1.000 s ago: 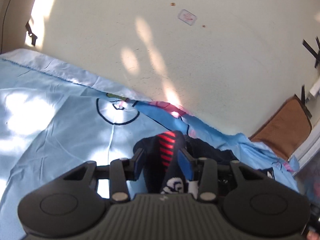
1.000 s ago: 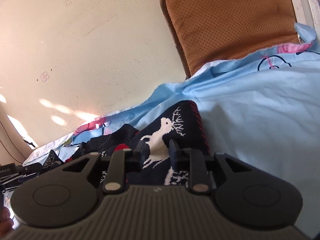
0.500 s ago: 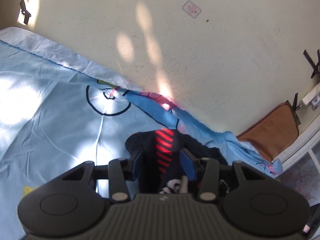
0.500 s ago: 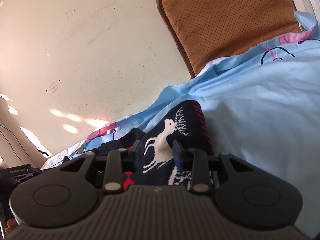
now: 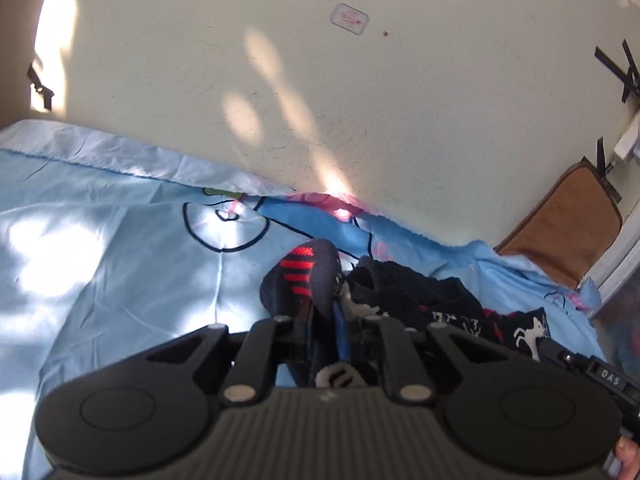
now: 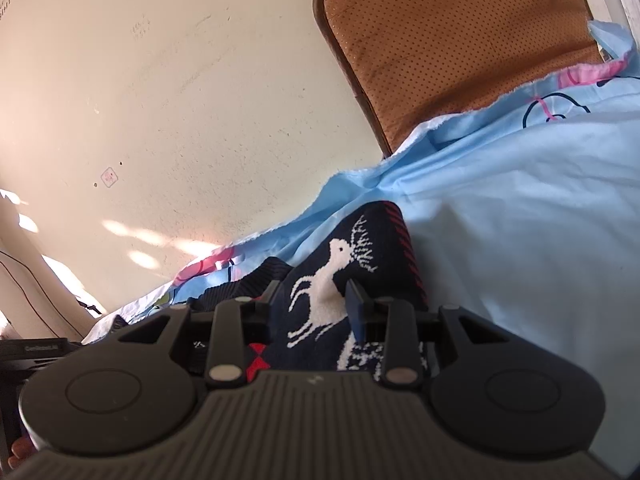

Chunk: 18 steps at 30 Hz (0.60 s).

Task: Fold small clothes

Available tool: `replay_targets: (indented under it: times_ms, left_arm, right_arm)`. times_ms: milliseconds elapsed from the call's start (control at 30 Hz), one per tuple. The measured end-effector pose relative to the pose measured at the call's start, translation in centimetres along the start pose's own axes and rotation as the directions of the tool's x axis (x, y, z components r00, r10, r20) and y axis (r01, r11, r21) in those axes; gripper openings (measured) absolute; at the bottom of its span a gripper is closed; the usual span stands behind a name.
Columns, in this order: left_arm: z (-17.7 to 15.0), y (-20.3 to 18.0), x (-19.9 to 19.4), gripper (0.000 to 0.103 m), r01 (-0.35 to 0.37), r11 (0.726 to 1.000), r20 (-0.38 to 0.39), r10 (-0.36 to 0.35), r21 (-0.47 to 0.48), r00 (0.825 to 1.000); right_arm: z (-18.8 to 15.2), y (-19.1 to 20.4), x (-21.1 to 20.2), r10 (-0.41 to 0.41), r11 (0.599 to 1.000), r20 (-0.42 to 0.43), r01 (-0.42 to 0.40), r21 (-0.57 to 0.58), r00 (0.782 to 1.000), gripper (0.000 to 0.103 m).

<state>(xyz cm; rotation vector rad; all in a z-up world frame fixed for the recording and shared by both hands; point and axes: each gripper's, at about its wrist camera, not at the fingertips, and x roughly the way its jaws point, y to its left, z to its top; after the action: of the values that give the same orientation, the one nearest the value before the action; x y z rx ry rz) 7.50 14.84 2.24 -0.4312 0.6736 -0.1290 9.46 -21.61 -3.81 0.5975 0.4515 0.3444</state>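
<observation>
Now left gripper (image 5: 326, 312) clamps dark knit red-striped sock (image 5: 306, 276); right gripper (image 6: 316, 300), at 3 o'clock, part-open astride navy reindeer-patterned sock (image 6: 352, 256).

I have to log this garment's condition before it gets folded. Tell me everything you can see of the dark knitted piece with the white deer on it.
The dark knit garment looks like soft navy wool with a white antlered deer, red dashes along one edge and red diamonds lower down. It lies crumpled on the light blue sheet. The right gripper straddles the deer panel, fingers apart. The left gripper is shut on a red-striped end.
</observation>
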Motion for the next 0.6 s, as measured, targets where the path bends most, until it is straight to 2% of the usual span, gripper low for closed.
replay_targets:
  times_ms: [67, 133, 167, 233, 267, 300, 333, 367, 433, 567, 600]
  left_arm:
    - [-0.8, 1.4, 0.2, 0.01, -0.008, 0.999, -0.03, 0.007, -0.05, 1.0]
    - [-1.6, 1.6, 1.3, 0.013, -0.051, 0.998, -0.058, 0.05, -0.024, 0.997]
    - [-1.9, 1.4, 1.5, 0.017, -0.062, 0.998, -0.034, 0.062, -0.012, 0.998]
    - [-1.5, 0.9, 2.0, 0.024, -0.1, 0.995, -0.035, 0.101, 0.019, 0.994]
    - [-1.3, 0.7, 2.2, 0.032, -0.112, 0.993, -0.035, 0.113, 0.021, 0.993]
    - [-1.0, 0.8, 2.4, 0.039, -0.109, 0.994, -0.03, 0.109, 0.012, 0.994]
    - [-0.6, 0.9, 2.7, 0.041, -0.084, 0.996, -0.033, 0.084, 0.004, 0.996]
    - [-0.2, 1.1, 3.1, 0.041, -0.072, 0.997, -0.041, 0.072, -0.001, 0.997]
    - [0.1, 1.2, 4.1, 0.026, -0.053, 0.998, -0.038, 0.054, 0.017, 0.998]
    - [-0.3, 0.3, 5.0, 0.024, -0.067, 0.991, 0.003, 0.067, 0.119, 0.998]
    - [-0.2, 0.2, 5.0, 0.028, -0.076, 0.989, -0.002, 0.077, 0.129, 0.997]
  right_arm:
    - [0.0, 0.0, 0.0, 0.011, 1.0, -0.003, -0.011, -0.003, 1.0, 0.037]
    - [0.0, 0.1, 0.1, 0.011, 1.0, -0.007, -0.011, -0.007, 1.0, 0.037]
    - [0.0, 0.1, 0.1, 0.01, 1.0, -0.006, -0.01, -0.007, 1.0, 0.037]
    - [0.0, 0.0, 0.1, 0.01, 1.0, -0.006, -0.01, -0.004, 1.0, 0.037]
    - [0.0, 0.1, 0.1, 0.009, 1.0, -0.006, -0.009, -0.006, 1.0, 0.037]
    - [0.0, 0.1, 0.1, 0.008, 1.0, -0.006, -0.008, -0.006, 1.0, 0.037]
    - [0.0, 0.1, 0.1, 0.008, 1.0, -0.006, -0.008, -0.006, 1.0, 0.037]
    - [0.0, 0.1, 0.1, 0.008, 1.0, -0.006, -0.008, -0.005, 1.0, 0.037]
    - [0.0, 0.1, 0.1, 0.008, 1.0, -0.007, -0.008, -0.006, 1.0, 0.037]
    - [0.0, 0.0, 0.1, 0.012, 1.0, -0.009, -0.012, 0.0, 1.0, 0.037]
    - [0.0, -0.1, 0.1, 0.012, 1.0, -0.009, -0.012, 0.001, 1.0, 0.037]
